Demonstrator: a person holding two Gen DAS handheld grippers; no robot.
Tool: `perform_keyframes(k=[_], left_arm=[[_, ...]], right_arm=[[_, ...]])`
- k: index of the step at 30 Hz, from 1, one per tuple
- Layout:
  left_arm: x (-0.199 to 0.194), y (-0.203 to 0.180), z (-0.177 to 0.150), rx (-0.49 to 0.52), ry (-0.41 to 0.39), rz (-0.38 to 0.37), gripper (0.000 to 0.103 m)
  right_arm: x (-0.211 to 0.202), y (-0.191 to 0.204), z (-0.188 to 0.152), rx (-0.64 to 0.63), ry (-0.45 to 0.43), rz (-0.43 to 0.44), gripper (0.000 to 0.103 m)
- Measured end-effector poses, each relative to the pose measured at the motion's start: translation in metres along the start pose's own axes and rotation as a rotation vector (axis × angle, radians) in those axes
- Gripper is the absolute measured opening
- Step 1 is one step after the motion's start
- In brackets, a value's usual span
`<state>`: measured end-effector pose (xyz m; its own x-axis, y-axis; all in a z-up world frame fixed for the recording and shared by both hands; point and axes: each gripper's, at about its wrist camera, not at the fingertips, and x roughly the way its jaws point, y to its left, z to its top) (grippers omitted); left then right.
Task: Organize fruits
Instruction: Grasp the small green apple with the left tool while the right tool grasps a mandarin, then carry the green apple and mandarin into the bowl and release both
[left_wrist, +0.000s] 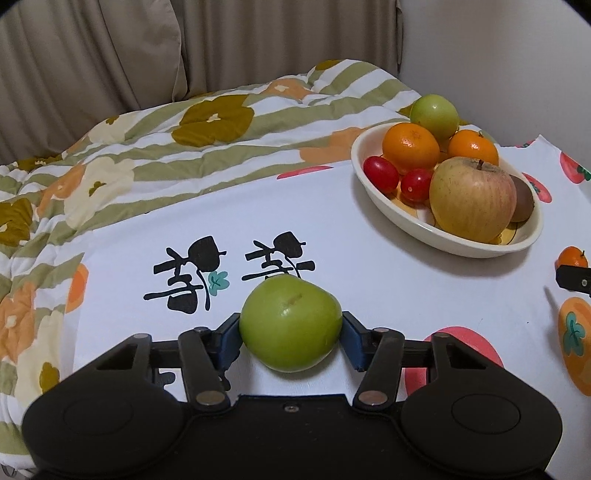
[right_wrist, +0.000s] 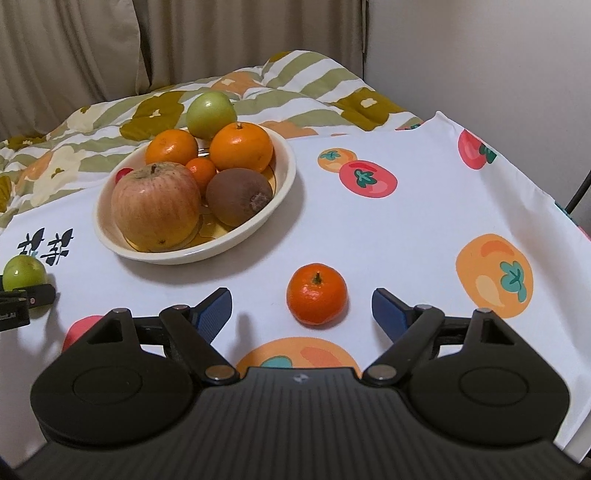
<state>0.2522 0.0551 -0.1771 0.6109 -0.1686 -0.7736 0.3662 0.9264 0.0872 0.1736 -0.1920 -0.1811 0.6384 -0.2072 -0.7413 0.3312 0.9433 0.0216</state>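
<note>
The bowl sits on the printed cloth and is already well filled, so most of the sorting looks done. In it lie an apple, two oranges, a kiwi, a green fruit at the back rim, a small mandarin wedged among them and, on the side away from the kiwi, two cherry tomatoes.

Two fruits remain outside the bowl, both on the cloth in front of it: a green plum off toward the apple side, and a mandarin off toward the kiwi side. By my reading, those two are all that is left to bring in; no other loose fruit shows in either view.

The left gripper has its blue pads against both flanks of the plum, which rests on the cloth: a grip that looks made, though the fruit is not yet lifted.

The right gripper stands wide, one finger on each side of the mandarin with a clear gap at both, touching nothing.
</note>
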Motion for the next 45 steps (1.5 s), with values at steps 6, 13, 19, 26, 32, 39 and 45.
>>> perform_keyframes(k=[6, 13, 19, 26, 32, 39, 45], left_arm=[[0.001, -0.003, 0.001, 0.011, -0.003, 0.008, 0.06], [0.001, -0.006, 0.001, 0.026, -0.003, 0.024, 0.06], [0.0, -0.007, 0.002, 0.019, 0.01, 0.034, 0.06], [-0.011, -0.008, 0.005, 0.005, -0.001, 0.058, 0.06], [-0.029, -0.015, 0.014, -0.018, -0.028, 0.072, 0.06], [-0.059, -0.032, 0.027, -0.028, -0.066, 0.09, 0.06], [-0.087, -0.049, 0.04, -0.051, -0.103, 0.104, 0.06]], right_arm=[[0.012, -0.002, 0.002, -0.006, 0.019, -0.001, 0.081], [0.018, -0.002, 0.005, -0.019, 0.025, -0.01, 0.073], [0.02, -0.005, 0.006, -0.034, 0.03, -0.017, 0.054], [0.016, -0.012, 0.01, -0.042, 0.028, 0.002, 0.054], [-0.001, -0.019, 0.02, -0.059, 0.003, 0.023, 0.054], [-0.027, -0.034, 0.036, -0.068, -0.031, 0.051, 0.054], [-0.048, -0.051, 0.051, -0.081, -0.057, 0.081, 0.054]])
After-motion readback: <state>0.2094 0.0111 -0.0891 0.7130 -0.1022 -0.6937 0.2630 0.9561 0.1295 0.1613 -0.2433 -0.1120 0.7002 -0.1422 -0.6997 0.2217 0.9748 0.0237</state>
